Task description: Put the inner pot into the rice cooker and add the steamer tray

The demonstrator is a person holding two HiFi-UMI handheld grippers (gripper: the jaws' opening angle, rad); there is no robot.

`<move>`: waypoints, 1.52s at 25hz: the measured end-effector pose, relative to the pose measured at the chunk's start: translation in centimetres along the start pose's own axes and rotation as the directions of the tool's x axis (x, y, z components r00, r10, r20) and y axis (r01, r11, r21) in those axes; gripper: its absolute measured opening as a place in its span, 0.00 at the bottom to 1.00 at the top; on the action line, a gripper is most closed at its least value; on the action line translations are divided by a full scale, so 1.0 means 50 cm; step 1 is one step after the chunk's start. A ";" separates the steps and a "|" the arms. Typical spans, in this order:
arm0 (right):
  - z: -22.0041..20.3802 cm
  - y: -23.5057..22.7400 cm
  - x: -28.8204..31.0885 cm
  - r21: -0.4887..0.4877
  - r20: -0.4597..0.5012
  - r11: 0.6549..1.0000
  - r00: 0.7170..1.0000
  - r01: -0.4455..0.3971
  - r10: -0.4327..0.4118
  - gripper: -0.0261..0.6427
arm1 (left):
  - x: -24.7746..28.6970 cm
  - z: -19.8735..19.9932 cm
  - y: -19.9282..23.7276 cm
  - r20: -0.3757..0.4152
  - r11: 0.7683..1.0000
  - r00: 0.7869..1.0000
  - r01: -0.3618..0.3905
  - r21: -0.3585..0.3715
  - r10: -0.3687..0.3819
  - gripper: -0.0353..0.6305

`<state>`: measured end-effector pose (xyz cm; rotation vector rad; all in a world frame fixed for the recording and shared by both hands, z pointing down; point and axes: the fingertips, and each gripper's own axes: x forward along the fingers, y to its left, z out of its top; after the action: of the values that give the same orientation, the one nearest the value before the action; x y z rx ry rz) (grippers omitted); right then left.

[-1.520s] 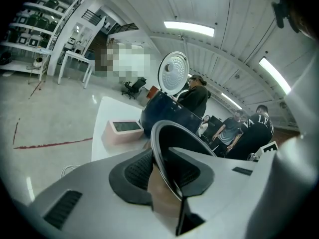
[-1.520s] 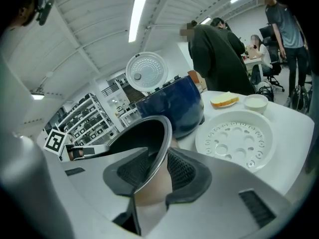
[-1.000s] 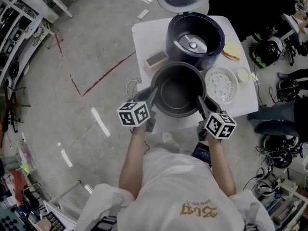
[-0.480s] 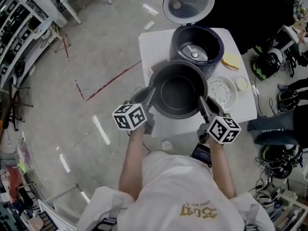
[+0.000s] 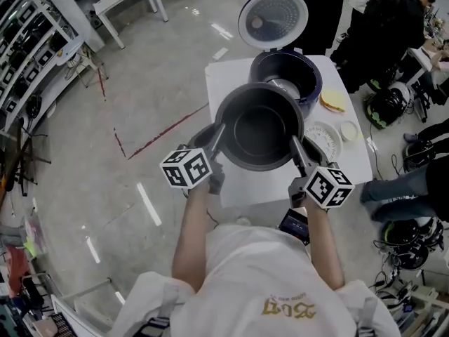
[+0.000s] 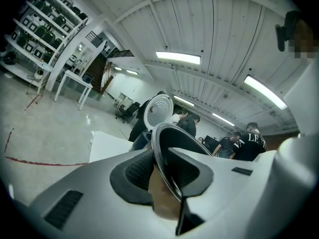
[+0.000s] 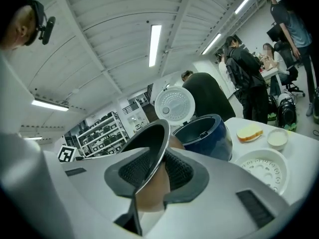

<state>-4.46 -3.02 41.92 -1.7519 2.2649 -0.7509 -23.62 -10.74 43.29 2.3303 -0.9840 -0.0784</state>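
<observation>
The dark inner pot [image 5: 259,126] hangs in the air over the white table [image 5: 228,83], just in front of the blue rice cooker [image 5: 310,74], whose lid [image 5: 272,18] stands open. My left gripper [image 5: 219,139] is shut on the pot's left rim [image 6: 163,146], and my right gripper [image 5: 296,150] is shut on the right rim [image 7: 155,142]. The right jaws have just been closing, with the rim between them. The white steamer tray [image 5: 325,137] lies on the table to the right of the pot and shows in the right gripper view as steamer tray [image 7: 261,169].
A yellow piece [image 5: 332,101] and a small white dish [image 5: 349,130] lie near the tray. People stand behind and to the right of the table [image 5: 393,20]. Shelving [image 5: 31,55] lines the left wall, and bags and cables [image 5: 403,234] lie on the floor at the right.
Both grippers have lifted the inner pot off the table. In the head view it now covers part of the rice cooker's front.
</observation>
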 end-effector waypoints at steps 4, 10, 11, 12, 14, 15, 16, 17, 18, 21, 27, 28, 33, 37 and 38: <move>0.018 0.009 0.000 -0.004 0.015 1.000 1.000 -0.010 0.010 0.20 | -0.002 0.025 -0.013 0.012 1.000 1.000 0.009 0.022 -0.009 0.21; 0.068 0.036 0.007 -0.031 0.052 0.999 0.998 -0.029 0.031 0.20 | 0.000 0.075 -0.029 0.048 0.999 0.998 0.033 0.031 -0.034 0.21; 0.078 0.034 0.006 -0.033 0.058 0.999 0.998 -0.031 0.033 0.20 | 0.004 0.082 -0.036 0.055 0.999 0.998 0.037 0.036 -0.039 0.21; 0.088 0.031 0.004 -0.035 0.064 0.999 0.997 -0.033 0.035 0.20 | 0.011 0.089 -0.044 0.061 0.998 0.997 0.041 0.041 -0.043 0.21; 0.111 0.022 0.003 -0.038 0.074 0.999 0.997 -0.035 0.038 0.20 | 0.028 0.103 -0.060 0.069 0.998 0.996 0.047 0.049 -0.050 0.21; 0.122 0.017 0.004 -0.039 0.078 0.999 0.996 -0.037 0.040 0.20 | 0.037 0.109 -0.067 0.072 0.998 0.996 0.049 0.050 -0.052 0.21; 0.134 0.012 0.007 -0.040 0.080 0.998 0.996 -0.040 0.043 0.20 | 0.047 0.114 -0.072 0.074 0.998 0.996 0.049 0.050 -0.053 0.21; 0.144 0.006 0.010 -0.040 0.082 0.998 0.996 -0.043 0.047 0.20 | 0.055 0.118 -0.076 0.076 0.998 0.996 0.048 0.049 -0.052 0.21; 0.153 -0.002 0.014 -0.039 0.082 0.998 0.995 -0.048 0.051 0.20 | 0.064 0.122 -0.080 0.078 0.998 0.996 0.046 0.049 -0.050 0.21; 0.176 -0.027 0.031 -0.027 0.080 0.998 0.995 -0.059 0.061 0.19 | 0.096 0.131 -0.087 0.083 0.998 0.996 0.037 0.050 -0.041 0.21; 0.229 -0.066 0.075 -0.012 0.069 0.997 0.994 -0.083 0.083 0.19 | 0.162 0.169 -0.094 0.093 0.999 0.995 0.016 0.047 -0.021 0.21; 0.243 -0.074 0.082 -0.014 0.071 0.996 0.994 -0.085 0.086 0.19 | 0.176 0.178 -0.098 0.096 0.999 0.995 0.016 0.048 -0.021 0.21; 0.301 -0.124 0.111 -0.023 0.077 0.995 0.992 -0.099 0.101 0.19 | 0.246 0.199 -0.117 0.107 0.999 0.994 0.016 0.047 -0.021 0.20; 0.321 -0.156 0.133 -0.012 0.075 0.994 0.991 -0.112 0.112 0.19 | 0.284 0.205 -0.119 0.107 0.999 0.994 0.001 0.047 -0.006 0.21; 0.324 -0.163 0.138 -0.009 0.074 0.993 0.991 -0.114 0.114 0.19 | 0.293 0.207 -0.118 0.108 0.999 0.994 -0.002 0.048 -0.003 0.20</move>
<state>7.56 -15.51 33.15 -1.6084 2.2963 -0.6472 -12.10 -22.57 34.10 2.3914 -1.0488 -0.1841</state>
